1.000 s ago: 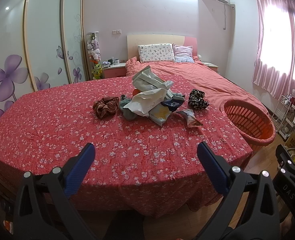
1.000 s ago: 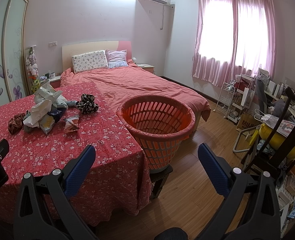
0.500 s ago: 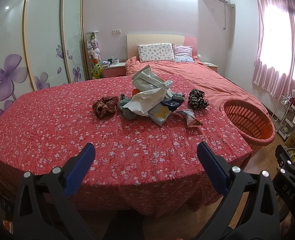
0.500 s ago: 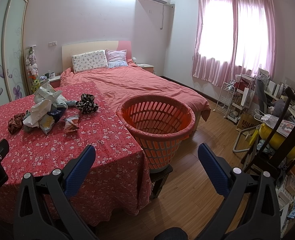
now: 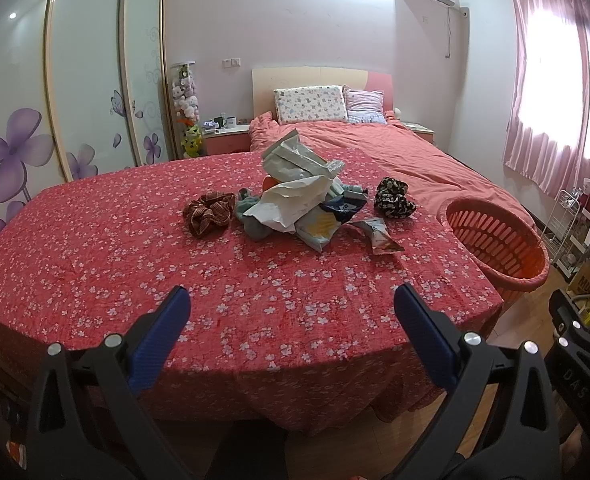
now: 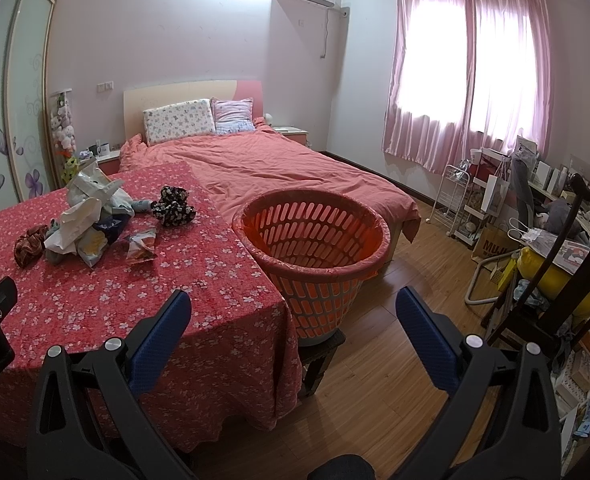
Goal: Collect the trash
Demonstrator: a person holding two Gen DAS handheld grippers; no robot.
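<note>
Ahead of my left gripper [image 5: 291,304], fingers spread wide and holding nothing, a trash pile [image 5: 299,196] of crumpled wrappers sits mid-bench [image 5: 95,248]; something orange hides beneath, perhaps a fruit. Right of the pile stands the orange basket [image 5: 499,240].

From my right gripper [image 6: 293,306], fingers likewise apart and empty, the basket [image 6: 315,236] sits just beside the bench [image 6: 199,280] edge, the pile [image 6: 91,220] left of it.

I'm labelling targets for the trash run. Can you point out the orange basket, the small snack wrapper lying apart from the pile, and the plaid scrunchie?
orange basket [image 6: 315,268]: right wrist view, near rim.
snack wrapper [image 5: 380,234]: left wrist view, middle of the foil.
plaid scrunchie [image 5: 208,218]: left wrist view, centre of the fabric.
</note>
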